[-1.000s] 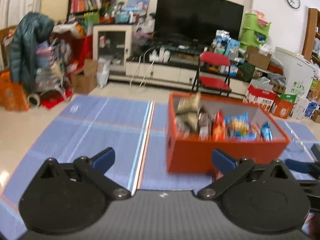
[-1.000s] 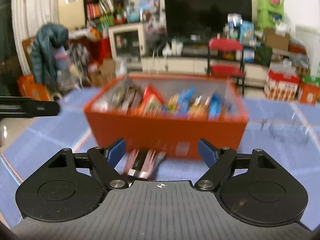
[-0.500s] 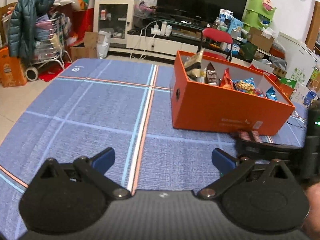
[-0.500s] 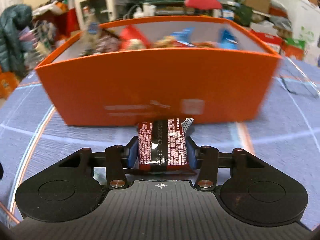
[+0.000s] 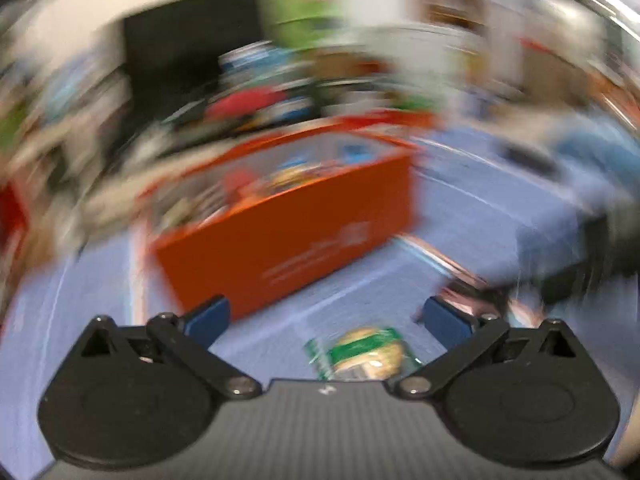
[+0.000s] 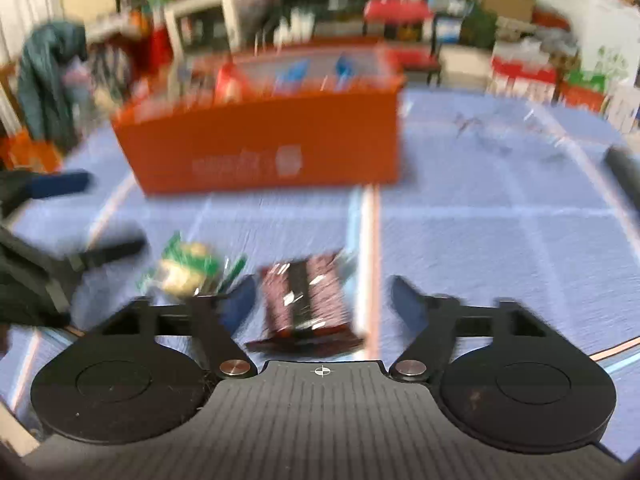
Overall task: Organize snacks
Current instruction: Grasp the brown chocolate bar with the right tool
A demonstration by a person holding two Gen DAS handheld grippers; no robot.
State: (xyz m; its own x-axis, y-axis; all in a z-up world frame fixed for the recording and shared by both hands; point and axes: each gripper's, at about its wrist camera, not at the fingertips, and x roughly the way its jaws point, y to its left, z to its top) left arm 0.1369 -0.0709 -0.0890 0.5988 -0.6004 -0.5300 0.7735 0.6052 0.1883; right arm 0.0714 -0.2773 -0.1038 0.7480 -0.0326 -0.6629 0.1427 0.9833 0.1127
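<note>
An orange box [image 6: 264, 136] full of snack packets stands on the blue cloth; it also shows blurred in the left wrist view [image 5: 288, 232]. My right gripper [image 6: 322, 300] is open, and a dark red snack bar [image 6: 308, 304] lies on the cloth between its fingers. A green and yellow snack packet [image 6: 188, 272] lies just left of it. In the left wrist view my left gripper [image 5: 326, 316] is open with the green packet [image 5: 364, 352] lying between its fingers. The red bar [image 5: 468, 300] sits by the left gripper's right fingertip.
The blue cloth [image 6: 500, 240] with orange and white stripes spreads all around. My left gripper shows at the left edge of the right wrist view [image 6: 44, 248]. Cluttered shelves, a TV and a red chair [image 6: 396, 12] stand beyond the table.
My right gripper has opened and pulled back from the box, letting go of the red bar onto the cloth. My left gripper has swung fast to the right, over the green packet.
</note>
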